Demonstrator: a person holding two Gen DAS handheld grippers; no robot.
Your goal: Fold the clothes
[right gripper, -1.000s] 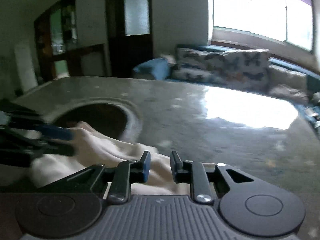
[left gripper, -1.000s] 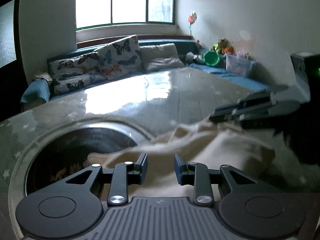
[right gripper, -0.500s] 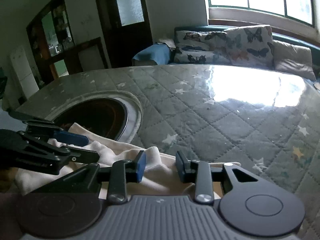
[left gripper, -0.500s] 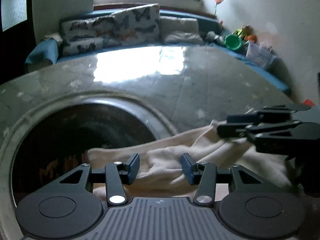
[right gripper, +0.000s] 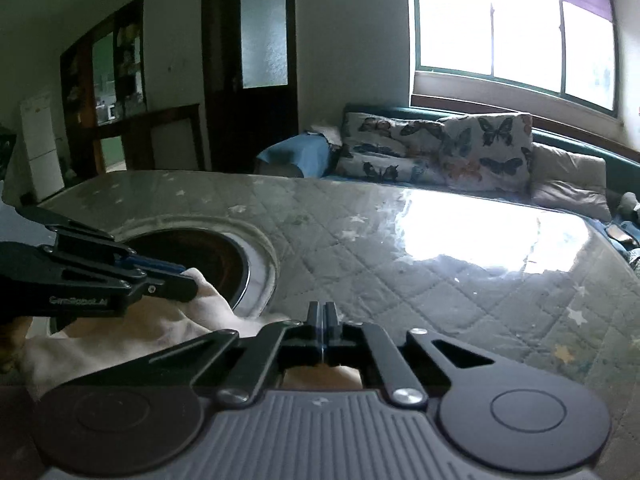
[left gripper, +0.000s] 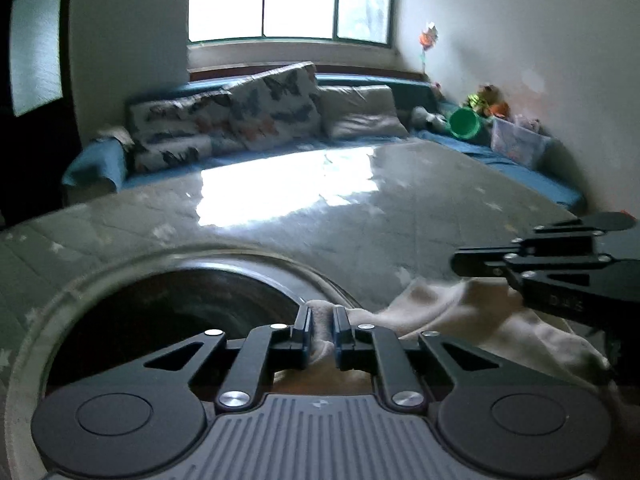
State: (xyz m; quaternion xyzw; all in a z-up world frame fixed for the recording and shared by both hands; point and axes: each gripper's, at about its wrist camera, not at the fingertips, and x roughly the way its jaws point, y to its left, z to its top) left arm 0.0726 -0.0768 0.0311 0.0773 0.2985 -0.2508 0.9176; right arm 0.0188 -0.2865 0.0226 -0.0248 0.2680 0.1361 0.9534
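Observation:
A cream-coloured garment (left gripper: 472, 320) lies bunched at the near edge of the quilted table, partly over the round opening. My left gripper (left gripper: 321, 330) is shut on a fold of the garment, which shows between its fingers. My right gripper (right gripper: 322, 328) is shut with its fingers pressed together on the garment's edge (right gripper: 168, 320); the cloth in its grip is barely visible. The right gripper shows in the left wrist view (left gripper: 520, 260) at the right, over the cloth. The left gripper shows in the right wrist view (right gripper: 152, 276) at the left.
The table (left gripper: 360, 208) has a grey quilted cover with stars under a glossy sheet. A round dark opening with a metal rim (left gripper: 168, 304) sits at the near left. A sofa with butterfly cushions (left gripper: 248, 120) stands behind, and toys and a green bucket (left gripper: 464, 122) at the right.
Both grippers were open over the garment and have closed on it. The views tilted up a little, and the cloth is now drawn between the two grippers.

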